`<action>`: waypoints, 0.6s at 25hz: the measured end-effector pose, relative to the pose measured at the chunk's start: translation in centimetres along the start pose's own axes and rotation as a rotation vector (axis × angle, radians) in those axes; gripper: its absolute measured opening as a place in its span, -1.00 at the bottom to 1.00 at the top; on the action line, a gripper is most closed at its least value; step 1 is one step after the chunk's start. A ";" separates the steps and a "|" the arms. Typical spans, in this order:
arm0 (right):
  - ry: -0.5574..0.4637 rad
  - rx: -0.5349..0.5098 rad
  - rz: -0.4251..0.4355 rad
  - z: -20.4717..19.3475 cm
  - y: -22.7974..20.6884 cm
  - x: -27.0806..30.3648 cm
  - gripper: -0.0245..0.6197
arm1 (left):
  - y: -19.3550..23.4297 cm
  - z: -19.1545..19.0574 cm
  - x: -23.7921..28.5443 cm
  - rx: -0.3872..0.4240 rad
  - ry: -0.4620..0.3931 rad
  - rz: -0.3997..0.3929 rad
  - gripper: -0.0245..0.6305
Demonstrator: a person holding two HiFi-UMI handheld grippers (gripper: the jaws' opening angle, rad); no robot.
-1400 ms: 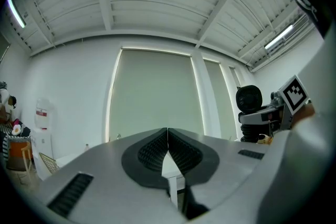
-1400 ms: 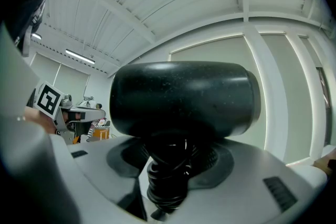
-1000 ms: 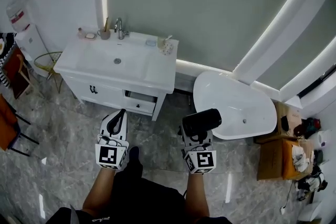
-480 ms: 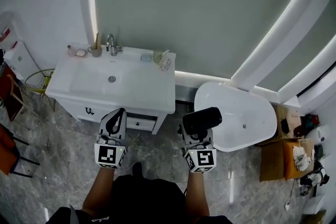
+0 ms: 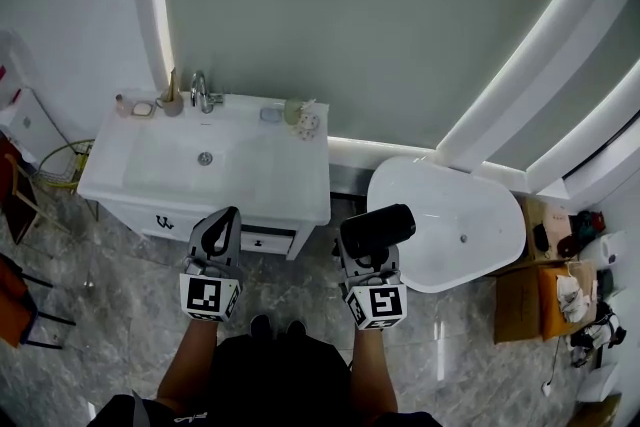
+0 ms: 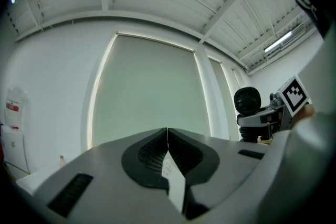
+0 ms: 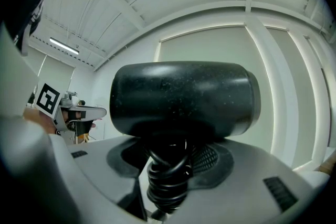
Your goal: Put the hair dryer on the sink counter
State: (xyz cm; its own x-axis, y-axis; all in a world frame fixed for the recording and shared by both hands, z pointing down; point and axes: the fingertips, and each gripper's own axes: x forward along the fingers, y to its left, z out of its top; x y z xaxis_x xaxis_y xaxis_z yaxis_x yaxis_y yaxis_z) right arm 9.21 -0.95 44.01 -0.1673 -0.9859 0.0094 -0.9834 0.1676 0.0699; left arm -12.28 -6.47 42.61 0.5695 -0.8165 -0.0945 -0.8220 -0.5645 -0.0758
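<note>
The black hair dryer point(image 5: 377, 230) stands upright in my right gripper point(image 5: 368, 260), whose jaws are shut on its cord-wrapped handle point(image 7: 169, 178); its barrel point(image 7: 184, 98) fills the right gripper view. My left gripper point(image 5: 218, 237) is shut and holds nothing; its pads point(image 6: 167, 157) meet along one seam. Both grippers point level toward the wall. The white sink counter point(image 5: 290, 180) with its basin and faucet point(image 5: 200, 93) lies ahead; the left gripper is over its front edge, the right gripper just right of it.
A soap dish point(image 5: 140, 107), a cup point(image 5: 172, 102) and small toiletries point(image 5: 300, 120) stand along the counter's back. A white bathtub point(image 5: 450, 225) lies to the right. Cardboard boxes with clutter point(image 5: 555, 280) sit far right, a chair point(image 5: 18, 205) far left. The floor is grey marble tile.
Both grippers have come nearer the sink counter, which sits lower and closer in the head view. The hair dryer stays in the right gripper's grip; the left gripper stays shut.
</note>
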 end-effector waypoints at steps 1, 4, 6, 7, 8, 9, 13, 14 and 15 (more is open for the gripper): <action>0.000 0.003 0.002 0.0 -0.3 0.1 -0.25 | 0.0 0.0 0.2 0.001 0.001 0.005 -0.85; 0.000 0.005 0.014 0.3 -1.2 0.6 -0.25 | -0.3 0.4 0.9 0.007 -0.002 0.021 -0.85; 0.003 0.004 0.024 0.4 -1.9 1.2 -0.25 | -0.4 0.6 1.5 0.007 -0.003 0.031 -0.85; 0.004 0.005 0.030 0.4 -2.2 1.4 -0.25 | -0.5 0.6 1.8 0.006 -0.001 0.034 -0.85; 0.004 0.006 0.035 0.4 -2.4 1.6 -0.25 | -0.6 0.6 2.0 0.006 0.002 0.037 -0.85; 0.003 0.006 0.041 0.5 -2.6 1.8 -0.25 | -0.7 0.5 2.2 0.007 0.005 0.038 -0.85; -0.003 0.011 0.057 0.4 -3.5 1.9 -0.25 | -1.5 0.4 2.5 0.011 0.010 0.050 -0.85; -0.004 0.016 0.061 0.3 -3.6 1.8 -0.25 | -1.7 0.3 2.5 0.013 0.014 0.054 -0.85; -0.005 0.018 0.067 0.2 -3.8 1.7 -0.25 | -2.0 0.2 2.5 0.013 0.017 0.058 -0.85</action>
State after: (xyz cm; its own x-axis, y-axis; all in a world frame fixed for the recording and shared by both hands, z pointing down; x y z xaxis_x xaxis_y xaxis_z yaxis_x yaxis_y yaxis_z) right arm 12.67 -3.23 43.54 -0.2327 -0.9725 0.0081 -0.9712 0.2328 0.0511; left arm -9.24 -7.37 42.29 0.5208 -0.8497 -0.0826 -0.8532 -0.5148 -0.0836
